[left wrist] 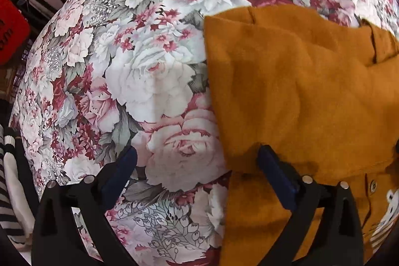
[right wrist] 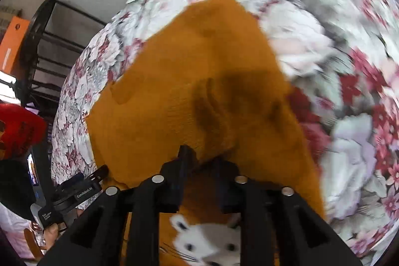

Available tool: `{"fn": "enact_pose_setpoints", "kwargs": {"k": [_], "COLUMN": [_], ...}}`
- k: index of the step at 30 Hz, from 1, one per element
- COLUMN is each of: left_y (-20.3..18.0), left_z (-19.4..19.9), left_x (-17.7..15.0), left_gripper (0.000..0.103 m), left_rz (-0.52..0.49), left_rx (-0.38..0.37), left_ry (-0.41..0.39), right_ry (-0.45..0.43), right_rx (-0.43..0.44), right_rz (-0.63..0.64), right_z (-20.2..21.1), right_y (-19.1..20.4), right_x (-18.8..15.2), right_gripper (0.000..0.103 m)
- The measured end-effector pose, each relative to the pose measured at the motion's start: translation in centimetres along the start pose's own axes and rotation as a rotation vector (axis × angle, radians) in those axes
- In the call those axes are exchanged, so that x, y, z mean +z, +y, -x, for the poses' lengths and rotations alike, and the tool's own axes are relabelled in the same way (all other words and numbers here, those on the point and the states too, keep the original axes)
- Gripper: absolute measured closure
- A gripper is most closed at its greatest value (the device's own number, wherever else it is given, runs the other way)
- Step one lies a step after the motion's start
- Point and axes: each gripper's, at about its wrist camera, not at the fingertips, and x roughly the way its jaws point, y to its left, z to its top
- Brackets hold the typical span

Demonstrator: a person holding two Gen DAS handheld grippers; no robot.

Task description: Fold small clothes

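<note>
1. Nearest the right wrist camera, the right gripper (right wrist: 199,161) has its black jaws drawn close together on a raised ridge of the small mustard-yellow knitted garment (right wrist: 199,81). The cloth bunches up between them, so I judge it pinched.
2. Just below that grip sits a white animal-face patch (right wrist: 207,241) on the garment's front, with a row of small snap buttons (left wrist: 372,183) showing in the left view.
3. The left gripper (left wrist: 197,163) stands released, jaws wide. One blue-padded finger hangs over bare cloth-covered surface, the other lies over the garment's side edge, with nothing clenched.
4. The garment looks light, soft and limp (a fleecy knit, likely to cling, not slip). It will sag from any single hold, so hems and corners are the better places to grip.
5. It lies on a bed or table draped in rose-printed floral fabric (left wrist: 149,71), toward that surface's right part in the left view, its far corner pointing away.
6. There is open floral surface to the left and beyond. At the near left edge lie striped black-and-white clothes (left wrist: 7,191); past the far edge stand dark metal racks (right wrist: 57,46) and a red object (left wrist: 10,39).
</note>
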Motion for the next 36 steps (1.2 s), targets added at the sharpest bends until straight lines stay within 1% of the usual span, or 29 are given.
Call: {"fn": "enact_pose_setpoints", "kwargs": {"k": [1,2,3,5,6,7,9,10,11,12,13,15,16,17,19,21,22,23,24,25,26,27,29,31,32,33,35,36], "left_y": [0.1,0.3,0.3,0.5,0.5,0.3,-0.5,-0.9,-1.4,-1.8,-1.8,-1.4,-1.1,-0.8,-0.4,-0.9,-1.2,-1.7,-2.3,-2.8,-3.4,-3.5,-3.6,-3.2,-2.9,-2.8,-2.7,-2.9], "left_z": [0.4,1.2,2.3,4.0,4.4,4.3,2.9,2.2,0.7,-0.2,-0.9,-0.7,-0.3,0.4,1.7,2.3,2.2,1.9,1.3,0.4,-0.6,-0.8,-0.2,1.4,2.6,3.3,4.5,4.9], "left_x": [-0.1,0.0,0.1,0.2,0.3,0.4,0.7,0.6,0.4,0.3,0.1,0.3,0.5,0.7,1.0,0.8,0.7,0.4,0.1,-0.4,-1.0,-1.3,-1.4,-1.4,-1.6,-1.7,-2.6,-3.4], "left_gripper": [0.007,0.007,0.007,0.007,0.007,0.007,0.007,0.007,0.007,0.006,0.004,0.004,0.004,0.005,0.005,0.005,0.005,0.005,0.005,0.005,0.004,0.004,0.005,0.005,0.005,0.005,0.005,0.005], "left_rz": [0.006,0.013,0.015,0.023,0.027,0.026,0.008,-0.006,-0.039,-0.056,-0.059,-0.031,-0.021,-0.008,-0.012,-0.045,-0.065,-0.091,-0.117,-0.146,-0.173,-0.175,-0.181,-0.186,-0.182,-0.182,-0.190,-0.196], "left_rx": [-0.006,-0.027,-0.043,-0.052,-0.059,-0.068,-0.087,-0.086,-0.069,-0.061,-0.063,-0.081,-0.084,-0.093,-0.117,-0.137,-0.135,-0.125,-0.113,-0.104,-0.100,-0.096,-0.086,-0.102,-0.125,-0.145,-0.208,-0.237], "left_ry": [-0.012,-0.042,-0.077,-0.136,-0.159,-0.156,-0.097,-0.064,-0.004,0.028,0.050,0.056,0.049,0.026,-0.015,-0.026,-0.020,-0.002,0.027,0.069,0.120,0.123,0.103,0.064,0.037,0.025,0.019,0.027], "right_ry": [-0.013,-0.051,-0.095,-0.153,-0.166,-0.163,-0.136,-0.113,-0.098,-0.082,-0.083,-0.089,-0.109,-0.148,-0.176,-0.145,-0.123,-0.061,-0.015,0.042,0.048,0.043,0.034,0.001,-0.009,-0.013,-0.007,0.013], "right_rx": [-0.007,-0.032,-0.048,-0.051,-0.044,-0.029,-0.025,-0.046,-0.072,-0.118,-0.141,-0.144,-0.143,-0.138,-0.123,-0.106,-0.102,-0.107,-0.117,-0.131,-0.144,-0.154,-0.174,-0.145,-0.128,-0.128,-0.147,-0.156], "right_rz": [0.002,0.015,0.026,0.012,0.000,-0.007,0.007,0.036,0.061,0.100,0.124,0.119,0.110,0.120,0.176,0.219,0.222,0.226,0.229,0.234,0.259,0.283,0.281,0.261,0.271,0.290,0.328,0.338], "right_z": [0.6,1.7,2.8,4.2,4.4,4.2,3.2,2.1,1.3,0.4,0.0,0.4,1.1,2.3,3.7,3.8,3.5,2.3,1.4,0.3,-0.3,-0.2,1.2,3.2,4.3,5.2,6.4,6.5], "right_y": [-0.2,-0.2,-0.2,-0.5,-0.6,-0.7,-0.5,-0.1,0.2,0.5,0.6,0.5,0.7,1.2,2.4,3.5,3.5,3.4,3.3,3.2,3.0,3.1,3.8,4.3,4.5,4.5,4.3,4.0], "right_x": [0.0,0.0,0.1,0.6,1.0,1.5,1.9,1.9,1.7,1.6,1.5,1.6,1.7,1.6,1.3,0.9,0.6,0.1,-0.2,-0.7,-1.0,-1.1,-1.0,-1.2,-1.5,-2.0,-3.3,-3.9], "right_gripper": [0.083,0.079,0.079,0.079,0.077,0.077,0.077,0.078,0.082,0.085,0.088,0.090,0.086,0.086,0.085,0.083,0.075,0.067,0.064,0.064,0.064,0.064,0.064,0.063,0.063,0.063,0.061,0.059]}}
